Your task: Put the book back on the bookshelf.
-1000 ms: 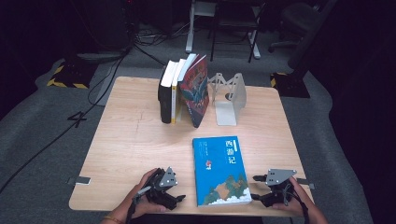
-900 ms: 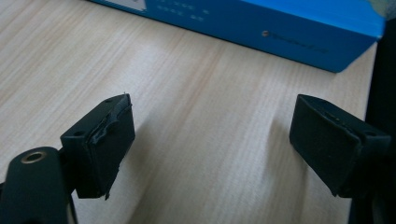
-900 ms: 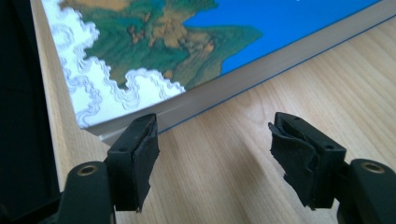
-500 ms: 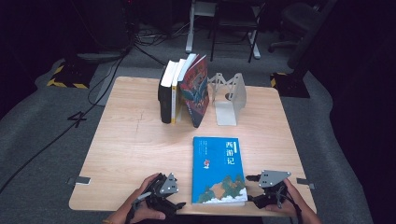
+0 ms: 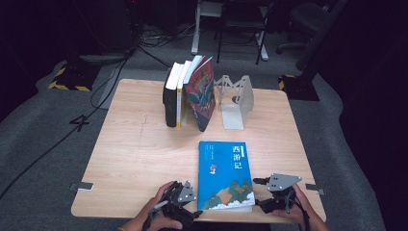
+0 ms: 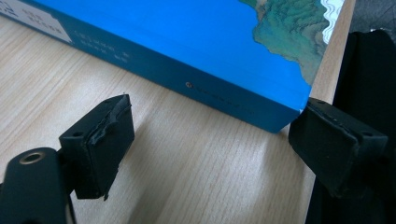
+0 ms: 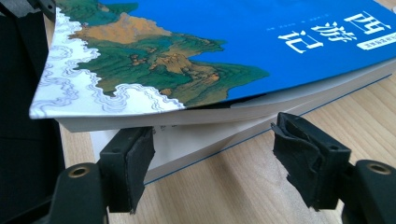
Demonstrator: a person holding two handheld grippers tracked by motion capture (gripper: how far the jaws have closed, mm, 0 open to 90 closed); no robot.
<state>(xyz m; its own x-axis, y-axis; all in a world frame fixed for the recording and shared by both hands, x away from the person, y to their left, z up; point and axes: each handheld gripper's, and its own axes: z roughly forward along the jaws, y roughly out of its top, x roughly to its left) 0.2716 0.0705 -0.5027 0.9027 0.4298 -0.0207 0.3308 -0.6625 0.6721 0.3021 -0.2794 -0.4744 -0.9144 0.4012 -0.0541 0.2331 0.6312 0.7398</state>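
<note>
room: dark, black surround, grey carpet floor (image 5: pixel 57 139), cables across it, chair legs behind the table
surface: light wood table (image 5: pixel 139 159), you sit at its near edge
blue book (image 5: pixel 226 173): lies flat, front cover up, near the near edge of the table, between your two grippers; white title characters at the top right of the cover, a landscape picture along the bottom
left gripper (image 5: pixel 180 204): in your left hand, just beside the book's lower left corner; in the left gripper view the jaws are spread, pads (image 6: pixel 100 140) on bare wood, the book's spine corner (image 6: pixel 285 119) just ahead between them and very close to one pad; nothing gripped
right gripper (image 5: pixel 276 199): in your right hand, at the book's lower right corner; jaws apart and they have just been opening; in the right gripper view the page edge (image 7: pixel 196 133) sits between the pads (image 7: pixel 133 163), the near pad looks right against it, cannot tell if it touches; top cover curls up off the pages at that corner
upright books (image 5: pixel 190 94): a row of several standing at the far side of the table, leaning
bookend (image 5: pixel 235 101): grey metal, just right of the row, well apart from the blue book
</note>
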